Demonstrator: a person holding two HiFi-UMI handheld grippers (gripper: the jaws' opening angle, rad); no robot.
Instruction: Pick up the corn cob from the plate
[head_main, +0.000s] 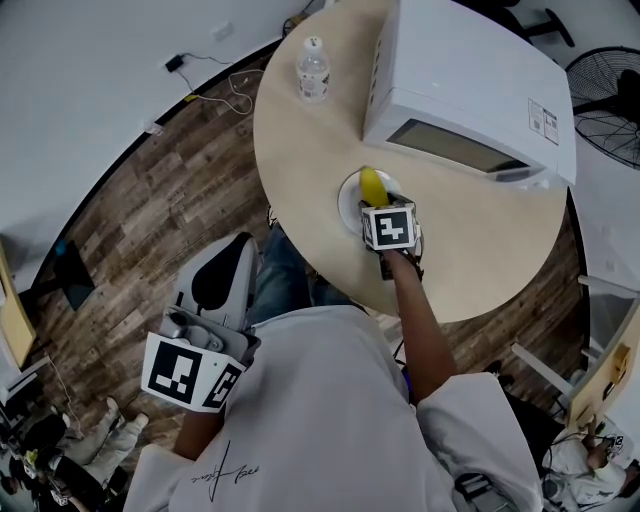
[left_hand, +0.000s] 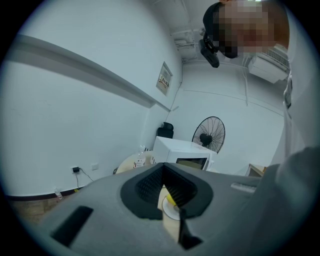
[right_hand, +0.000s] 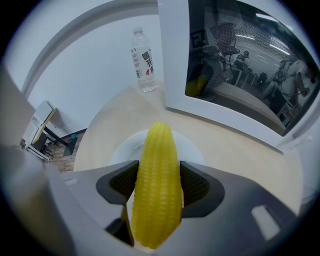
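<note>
Corn cob (right_hand: 159, 150) sits lengthwise between the right gripper's (right_hand: 157, 184) jaws, both pads pressed on its sides, tip poking out ahead over the white plate (right_hand: 125, 146). We can't tell if it's clear of the plate yet; we'd hold the squeeze steady and lift straight up, since that rounded cob could roll between the pads; left gripper (left_hand: 165, 192) hangs off-table, jaws apart, nothing between them.

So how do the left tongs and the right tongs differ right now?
The right tongs are shut on the corn cob at the plate; the left tongs are open and hold nothing. The right tongs reach out over the table; the left tongs are held back off it, near the person's body. Both carry a marker cube.
</note>
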